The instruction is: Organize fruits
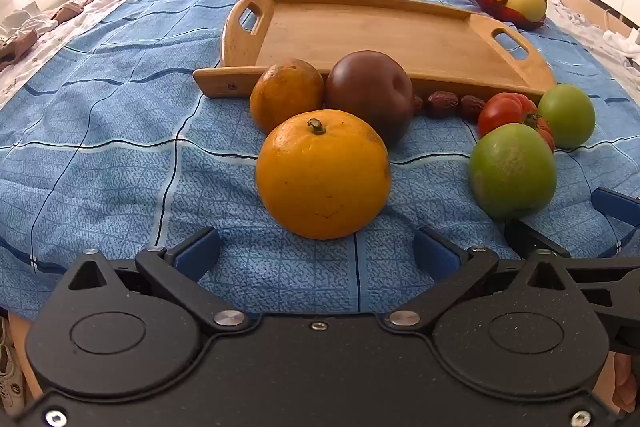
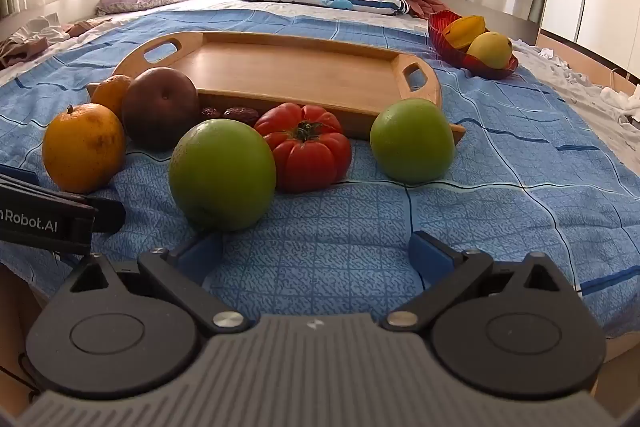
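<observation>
A blue bedspread (image 1: 120, 155) carries a bare wooden tray (image 1: 384, 39), with the fruit lying in front of it. The left gripper (image 1: 320, 251) stands wide and holds nothing; the big orange (image 1: 323, 174) lies just ahead of its fingers, centred between them. The right gripper (image 2: 316, 253) is also wide and holds nothing; the near green apple (image 2: 222, 174) sits just ahead, toward its left finger. Behind lie a brown fruit (image 1: 370, 93), a second orange (image 1: 286, 95), a red tomato (image 2: 306, 146), a far green apple (image 2: 412, 141) and dates (image 1: 442, 104). A red bowl (image 2: 440, 35) of yellow fruit stands well apart.
</observation>
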### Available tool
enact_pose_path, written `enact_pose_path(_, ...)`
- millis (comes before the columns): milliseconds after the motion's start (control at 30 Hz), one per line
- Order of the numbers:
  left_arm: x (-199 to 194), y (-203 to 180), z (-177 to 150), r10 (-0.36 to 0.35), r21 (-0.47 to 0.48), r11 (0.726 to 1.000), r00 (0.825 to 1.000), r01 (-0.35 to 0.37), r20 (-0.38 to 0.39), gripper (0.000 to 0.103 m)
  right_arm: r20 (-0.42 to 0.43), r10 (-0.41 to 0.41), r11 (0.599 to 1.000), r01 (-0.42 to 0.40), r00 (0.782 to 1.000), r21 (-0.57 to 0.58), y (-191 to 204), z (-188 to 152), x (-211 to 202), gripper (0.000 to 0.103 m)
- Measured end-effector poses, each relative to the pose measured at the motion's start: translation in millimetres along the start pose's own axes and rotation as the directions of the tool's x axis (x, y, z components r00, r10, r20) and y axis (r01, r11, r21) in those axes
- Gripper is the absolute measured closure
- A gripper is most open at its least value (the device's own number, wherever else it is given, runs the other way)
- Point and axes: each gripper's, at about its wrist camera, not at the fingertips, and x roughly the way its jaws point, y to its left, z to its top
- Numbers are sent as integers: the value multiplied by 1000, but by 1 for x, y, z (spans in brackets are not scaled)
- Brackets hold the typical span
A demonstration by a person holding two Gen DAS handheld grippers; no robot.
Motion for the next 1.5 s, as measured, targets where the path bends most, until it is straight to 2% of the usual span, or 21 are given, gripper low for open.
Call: enact_pose_path(1500,0,-1,0,10,9,1000,1000,-10,9,0,8,1,1000,-1,1000,-1,0,-1,0,0)
